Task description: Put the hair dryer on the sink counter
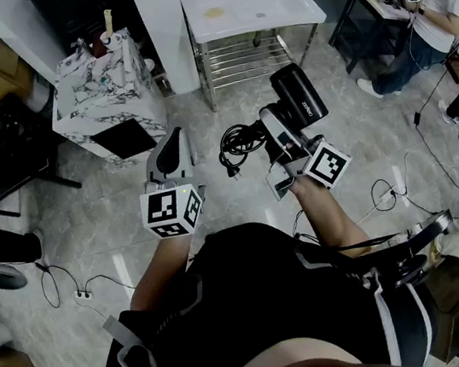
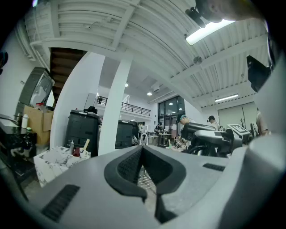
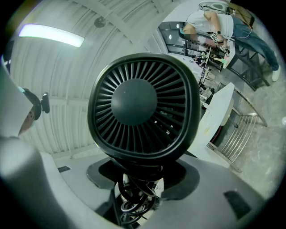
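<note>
- The hair dryer is up in the air over the tiled floor, at about 1 o'clock from the person's body, clamped in the right gripper.
- In the right gripper view the jaws stand wide and press on the dryer just below its barrel; the round rear grille fills the view and looks back along the jaws.
- The left gripper has its jaws together with nothing between them. It is held out level at 11 o'clock, apart from the dryer.
- The sink counter lies at 12 o'clock, well beyond the dryer, its white top mostly bare.
- Handling: the dryer looks like a stiff, smooth plastic shell, fairly light but head-heavy, so it may want to pivot in the pads. A hold near the barrel, as here, seems the steadiest.
- The cord is soft and bunched at the dryer's 9 o'clock side; its plug hangs loose and could snag the counter's edge.
</note>
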Demonstrator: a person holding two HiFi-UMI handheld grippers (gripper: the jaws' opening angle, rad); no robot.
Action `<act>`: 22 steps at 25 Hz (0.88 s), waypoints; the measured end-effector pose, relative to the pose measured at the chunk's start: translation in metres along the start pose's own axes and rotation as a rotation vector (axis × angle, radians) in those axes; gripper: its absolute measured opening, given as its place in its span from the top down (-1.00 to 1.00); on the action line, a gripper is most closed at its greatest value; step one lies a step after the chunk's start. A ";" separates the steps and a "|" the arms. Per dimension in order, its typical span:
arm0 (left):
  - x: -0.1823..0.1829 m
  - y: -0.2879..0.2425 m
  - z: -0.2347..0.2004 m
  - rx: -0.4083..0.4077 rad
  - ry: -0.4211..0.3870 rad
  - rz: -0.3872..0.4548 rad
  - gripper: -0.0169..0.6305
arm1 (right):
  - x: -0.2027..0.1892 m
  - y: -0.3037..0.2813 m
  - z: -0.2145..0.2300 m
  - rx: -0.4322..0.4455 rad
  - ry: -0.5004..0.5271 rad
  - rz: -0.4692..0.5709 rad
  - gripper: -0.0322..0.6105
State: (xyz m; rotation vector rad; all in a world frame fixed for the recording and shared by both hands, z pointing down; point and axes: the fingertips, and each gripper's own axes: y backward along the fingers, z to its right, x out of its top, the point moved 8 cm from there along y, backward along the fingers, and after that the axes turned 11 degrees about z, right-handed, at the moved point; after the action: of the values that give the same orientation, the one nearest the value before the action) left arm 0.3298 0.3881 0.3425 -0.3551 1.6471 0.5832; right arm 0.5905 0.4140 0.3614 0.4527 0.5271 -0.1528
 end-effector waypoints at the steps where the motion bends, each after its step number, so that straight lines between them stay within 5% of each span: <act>1: 0.000 0.000 0.000 0.000 0.001 0.000 0.93 | 0.000 0.000 0.000 0.001 0.001 0.000 0.11; 22: 0.000 0.018 -0.024 0.002 0.038 -0.001 0.93 | -0.022 -0.013 -0.018 0.020 0.054 -0.028 0.11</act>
State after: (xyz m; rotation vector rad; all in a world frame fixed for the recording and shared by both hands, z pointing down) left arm 0.3000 0.3897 0.3472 -0.3677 1.6837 0.5772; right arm 0.5600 0.4107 0.3542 0.4702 0.5857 -0.1728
